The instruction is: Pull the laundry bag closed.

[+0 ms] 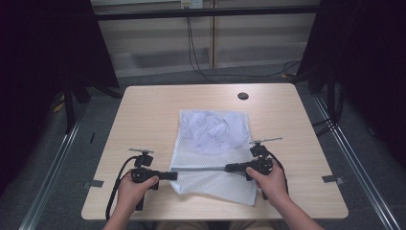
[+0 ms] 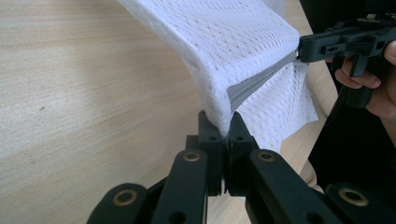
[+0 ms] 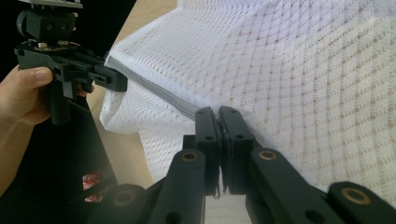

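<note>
While the mesh bag [image 1: 210,148] lies on the desk [image 1: 143,115], its grey zip band [image 1: 198,169] is stretched between the left tool [image 1: 173,175] and right tool [image 1: 229,168], both clamped on it.

1. The mesh bag [image 1: 213,153] is white, woven in a fine net of small diamond-shaped holes, seen close up in both claw views.
2. A grey strip [image 1: 198,169] runs across the mesh bag.
3. Crumpled cloth [image 1: 210,129] inside the mesh bag shows pale white with a faint bluish tint.
4. The worktop [image 1: 148,115] under the mesh bag is light tan with fine wood grain, and carries a round black spot [image 1: 243,96] beyond the mesh bag.
5. The left claw [image 1: 173,175] and the right claw [image 1: 229,168], at either end of the grey strip, are matt black with brass-coloured rivets [image 2: 192,156].
6. The floor [image 1: 57,191] around the worktop is dark grey.
</note>
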